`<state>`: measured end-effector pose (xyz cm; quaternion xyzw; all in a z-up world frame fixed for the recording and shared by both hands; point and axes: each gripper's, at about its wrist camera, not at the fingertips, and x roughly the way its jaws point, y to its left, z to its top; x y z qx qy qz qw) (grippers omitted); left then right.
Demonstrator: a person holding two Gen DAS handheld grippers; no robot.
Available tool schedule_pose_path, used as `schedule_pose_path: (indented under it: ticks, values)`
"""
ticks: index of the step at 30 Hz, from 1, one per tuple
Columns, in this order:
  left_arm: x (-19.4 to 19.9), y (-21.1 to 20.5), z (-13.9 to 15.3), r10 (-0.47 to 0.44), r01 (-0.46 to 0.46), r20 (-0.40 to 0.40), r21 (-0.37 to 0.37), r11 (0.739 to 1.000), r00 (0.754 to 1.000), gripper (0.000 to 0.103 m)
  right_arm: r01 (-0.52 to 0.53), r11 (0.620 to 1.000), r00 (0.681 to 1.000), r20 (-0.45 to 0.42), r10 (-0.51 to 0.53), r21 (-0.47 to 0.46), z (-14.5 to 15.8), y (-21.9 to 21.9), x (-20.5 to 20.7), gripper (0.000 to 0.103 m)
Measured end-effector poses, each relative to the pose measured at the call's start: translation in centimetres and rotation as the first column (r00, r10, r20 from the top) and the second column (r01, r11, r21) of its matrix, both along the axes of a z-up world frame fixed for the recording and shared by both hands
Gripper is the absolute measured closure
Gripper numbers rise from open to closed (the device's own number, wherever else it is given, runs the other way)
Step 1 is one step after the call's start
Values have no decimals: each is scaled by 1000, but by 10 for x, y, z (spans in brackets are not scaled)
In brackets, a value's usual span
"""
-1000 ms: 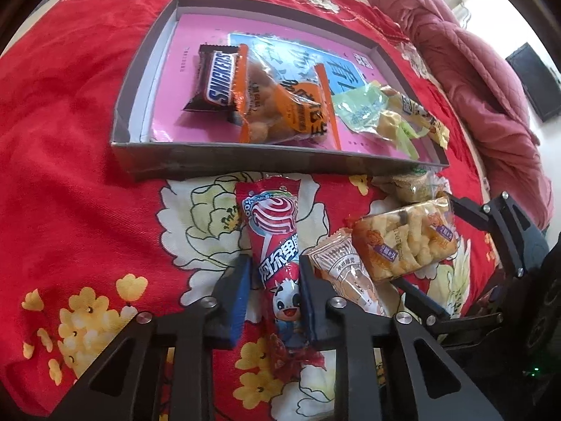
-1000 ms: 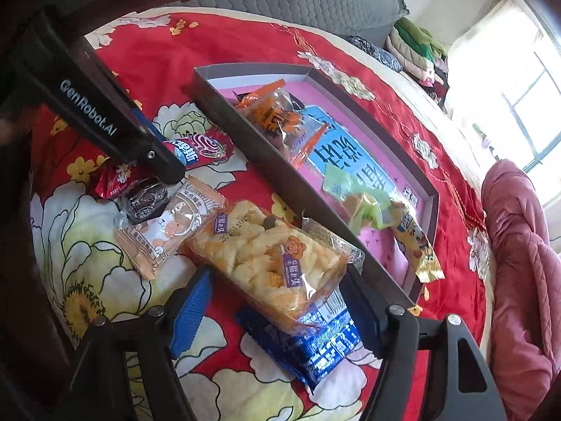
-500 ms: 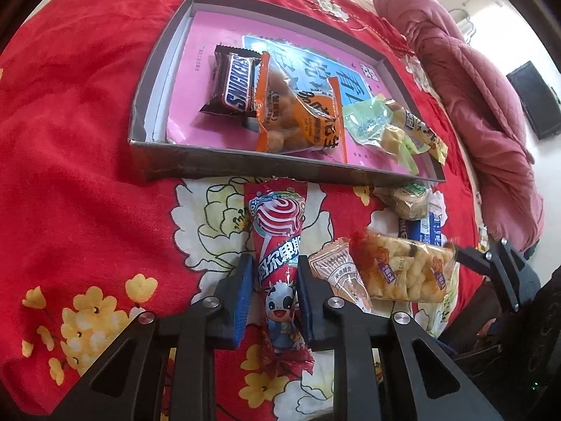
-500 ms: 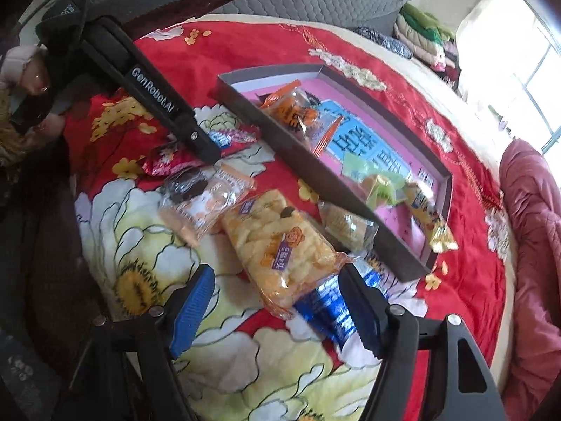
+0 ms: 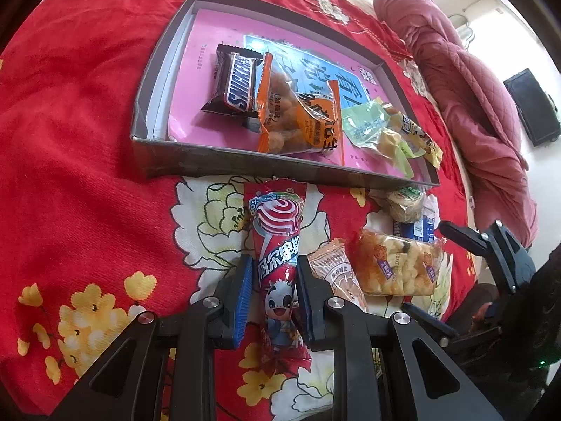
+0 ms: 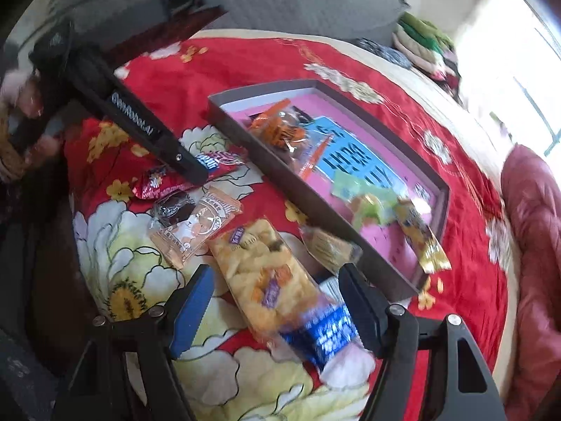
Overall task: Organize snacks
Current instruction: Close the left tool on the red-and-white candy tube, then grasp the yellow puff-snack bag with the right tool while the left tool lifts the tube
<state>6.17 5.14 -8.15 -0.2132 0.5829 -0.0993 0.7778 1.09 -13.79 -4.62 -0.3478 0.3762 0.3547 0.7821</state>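
Observation:
My left gripper [image 5: 275, 291] is shut on a red cone-shaped snack packet [image 5: 277, 224], whose wide end lies just short of the grey tray's front wall [image 5: 245, 165]. The tray holds a Snickers bar [image 5: 238, 84], an orange packet [image 5: 298, 122] and a green packet [image 5: 364, 126]. My right gripper [image 6: 277, 301] stands open above a yellow puffed-snack packet [image 6: 259, 266] lying on the red bedspread. Its pads do not touch the packet. A blue packet [image 6: 326, 329] lies partly under it.
A beige packet [image 6: 196, 224], a dark biscuit [image 6: 173, 208] and a small wrapped cake [image 6: 326, 245] lie loose in front of the tray. A pink quilt [image 5: 473, 105] is heaped on the right. A hand [image 6: 21, 94] holds the left gripper's handle.
The right gripper has drawn back a little from the yellow packet, which stays on the bedspread. The left gripper keeps its hold on the red packet and has hardly shifted.

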Motion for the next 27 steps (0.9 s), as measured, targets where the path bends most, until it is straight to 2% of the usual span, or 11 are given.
schedule_pose_path:
  ticks: [5, 8, 10, 11, 12, 15, 21, 27]
  values:
    - [-1, 0, 0, 2, -2, 1, 0, 1000, 1000, 78, -77, 994, 997, -5, 76, -78, -19, 11, 2, 30]
    - [-1, -1, -1, -3, 3, 1, 7, 1000, 1000, 78, -107, 991, 994, -23, 105, -79, -25, 14, 3, 31]
    - [-1, -1, -1, -4, 4, 3, 12, 1000, 1000, 78, -111, 991, 993, -38, 109, -68, -28, 17, 4, 36]
    - [0, -2, -2, -6, 6, 3, 15, 1000, 1000, 78, -109, 992, 993, -52, 105, -70, -31, 19, 5, 46]
    - [0, -4, -2, -9, 9, 4, 21, 1000, 1000, 78, -106, 992, 993, -63, 101, -72, -34, 19, 6, 49]
    - [-1, -8, 0, -18, 18, 17, 43, 999, 1000, 80, -86, 994, 994, -74, 81, -65, -35, 19, 7, 51]
    - [-1, -11, 6, -23, 21, 36, 43, 999, 999, 82, 21, 998, 989, -147, -12, 63, -17, 1, 20, 51]
    - [-1, -10, 16, -22, 19, 59, 49, 999, 998, 84, 122, 959, 977, -203, -70, 257, 14, -20, 35, 51]
